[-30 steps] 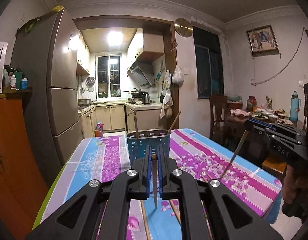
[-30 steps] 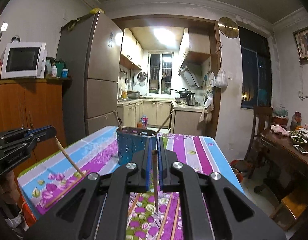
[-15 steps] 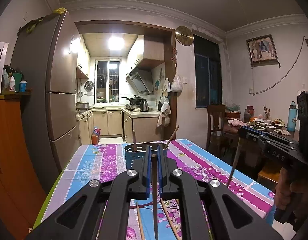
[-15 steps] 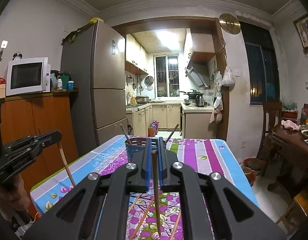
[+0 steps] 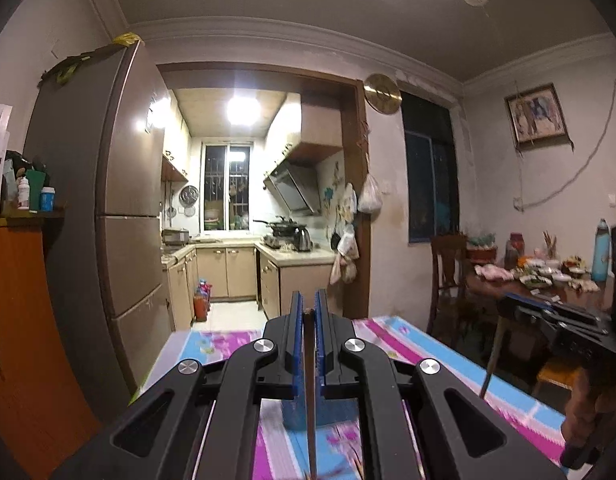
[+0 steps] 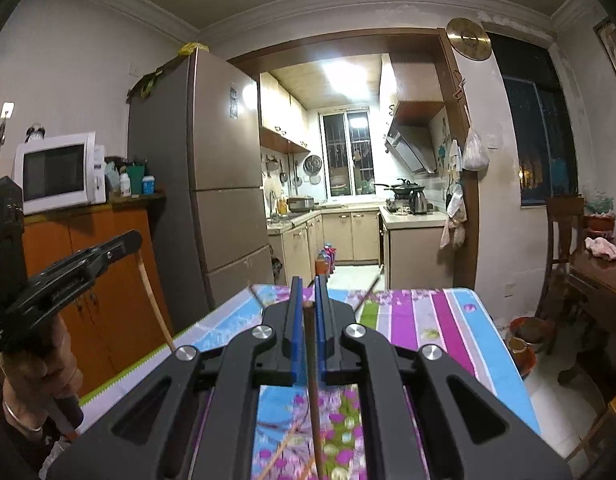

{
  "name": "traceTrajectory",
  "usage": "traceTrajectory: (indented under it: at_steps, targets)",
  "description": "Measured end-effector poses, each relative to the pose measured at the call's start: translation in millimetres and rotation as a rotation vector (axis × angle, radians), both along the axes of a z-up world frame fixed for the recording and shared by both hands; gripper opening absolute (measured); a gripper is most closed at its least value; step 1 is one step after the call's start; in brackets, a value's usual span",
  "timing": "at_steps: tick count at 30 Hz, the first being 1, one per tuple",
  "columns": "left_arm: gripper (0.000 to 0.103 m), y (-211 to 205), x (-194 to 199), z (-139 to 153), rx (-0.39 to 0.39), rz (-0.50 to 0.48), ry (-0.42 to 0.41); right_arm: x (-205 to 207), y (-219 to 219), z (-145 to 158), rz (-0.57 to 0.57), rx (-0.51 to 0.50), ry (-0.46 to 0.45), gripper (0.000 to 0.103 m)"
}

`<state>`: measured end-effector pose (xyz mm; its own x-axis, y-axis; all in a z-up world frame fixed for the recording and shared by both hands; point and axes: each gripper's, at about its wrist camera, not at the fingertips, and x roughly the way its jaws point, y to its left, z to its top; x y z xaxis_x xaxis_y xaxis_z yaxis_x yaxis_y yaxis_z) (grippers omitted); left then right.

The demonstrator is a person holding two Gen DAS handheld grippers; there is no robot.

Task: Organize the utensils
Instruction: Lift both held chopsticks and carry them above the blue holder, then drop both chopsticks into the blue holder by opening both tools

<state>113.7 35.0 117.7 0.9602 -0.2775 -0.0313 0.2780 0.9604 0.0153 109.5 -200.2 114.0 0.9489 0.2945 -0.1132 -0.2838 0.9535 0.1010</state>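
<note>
My left gripper [image 5: 308,300] is shut on a thin wooden chopstick [image 5: 310,408] that hangs down between its blue pads. The blue mesh utensil basket [image 5: 294,416] shows only in part, low behind those fingers. In the right wrist view my right gripper [image 6: 306,286] is shut on another chopstick [image 6: 312,384], also hanging down. The basket is hidden there; only a stick standing in it [image 6: 367,291] pokes out. Each view shows the other gripper to the side, above the table with its own chopstick: right gripper [image 5: 507,311], left gripper [image 6: 126,242].
The table wears a pink and blue floral cloth [image 6: 427,320] with loose chopsticks [image 6: 284,450] lying on it. A tall fridge [image 6: 224,184] and an orange cabinet [image 6: 108,264] stand to the left. A dark dining table with dishes [image 5: 547,284] and a chair [image 5: 447,280] are at right.
Both grippers rose with their chopsticks still clamped. The basket and tabletop sank in both views, and the basket now sits behind the fingers.
</note>
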Motion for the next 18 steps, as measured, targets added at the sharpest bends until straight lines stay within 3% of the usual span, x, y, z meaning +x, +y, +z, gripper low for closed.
traceTrajectory:
  at_steps: [11, 14, 18]
  targets:
    - [0.007, 4, 127, 76, -0.036, 0.007, -0.091, 87, 6, 70, -0.035, 0.026, -0.124, 0.005]
    - [0.007, -4, 153, 84, -0.047, -0.016, -0.107, 110, 6, 80, -0.044, 0.04, -0.143, 0.005]
    - [0.007, -11, 188, 73, -0.074, -0.066, -0.088, 142, 3, 79, -0.056, 0.072, -0.14, 0.005]
